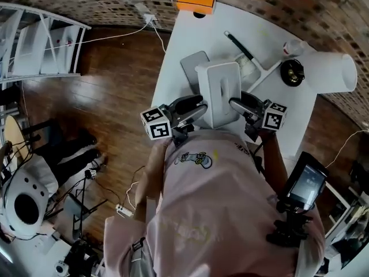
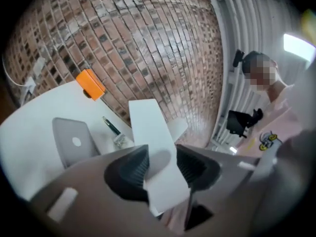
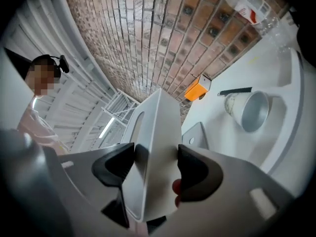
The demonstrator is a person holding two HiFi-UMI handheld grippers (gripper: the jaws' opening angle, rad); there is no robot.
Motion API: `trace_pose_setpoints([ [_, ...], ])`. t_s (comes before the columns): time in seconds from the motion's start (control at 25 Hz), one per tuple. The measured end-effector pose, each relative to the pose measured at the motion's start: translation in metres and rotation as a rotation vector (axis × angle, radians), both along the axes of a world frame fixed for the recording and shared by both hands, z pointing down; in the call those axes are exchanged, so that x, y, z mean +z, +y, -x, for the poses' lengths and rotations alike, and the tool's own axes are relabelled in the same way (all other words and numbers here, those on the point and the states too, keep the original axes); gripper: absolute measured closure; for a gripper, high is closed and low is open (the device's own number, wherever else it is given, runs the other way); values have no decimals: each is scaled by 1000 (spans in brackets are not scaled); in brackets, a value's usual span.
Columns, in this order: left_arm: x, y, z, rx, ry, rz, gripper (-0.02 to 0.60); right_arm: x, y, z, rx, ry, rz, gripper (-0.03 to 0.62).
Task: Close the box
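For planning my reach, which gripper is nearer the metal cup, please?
Right gripper: jaws closing on the white box, on its side toward the metal cup. Left gripper: jaws opening around its opposite side.

White box (image 1: 219, 91) between left gripper (image 1: 193, 108), jaws opening, and right gripper (image 1: 241, 105), jaws closing; white table (image 1: 184, 39) below

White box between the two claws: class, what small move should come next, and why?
Probably let the right claw finish closing on the box. The left claw is opening around the box's other side, so soon only the right may steady it.
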State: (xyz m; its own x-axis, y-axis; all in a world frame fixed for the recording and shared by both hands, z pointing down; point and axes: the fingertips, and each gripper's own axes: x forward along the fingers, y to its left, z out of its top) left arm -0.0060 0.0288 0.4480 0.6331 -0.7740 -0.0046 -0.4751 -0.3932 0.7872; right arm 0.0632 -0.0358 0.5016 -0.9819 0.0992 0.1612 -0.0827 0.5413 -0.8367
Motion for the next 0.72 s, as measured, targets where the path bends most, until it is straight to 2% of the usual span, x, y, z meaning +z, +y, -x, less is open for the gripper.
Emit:
trace_pose_setpoints([
  [0.24,31,-17,40,-209,143,28,428,19,-17,37,-127,137,-85,313],
  [0.44,63,-20,72,-308,199,78,428,45,-19,68,-201,231,-94,316],
  [0.56,77,-19,83,-332,228,109,430,57,-21,80,-238,284,-102,318],
  [0.6,81,-18,85,-330,236,113,442,62,-22,84,-250,301,-108,318],
  [0.72,97,-18,90,-323,235,133,552,79,-25,93,-287,365,-129,318],
])
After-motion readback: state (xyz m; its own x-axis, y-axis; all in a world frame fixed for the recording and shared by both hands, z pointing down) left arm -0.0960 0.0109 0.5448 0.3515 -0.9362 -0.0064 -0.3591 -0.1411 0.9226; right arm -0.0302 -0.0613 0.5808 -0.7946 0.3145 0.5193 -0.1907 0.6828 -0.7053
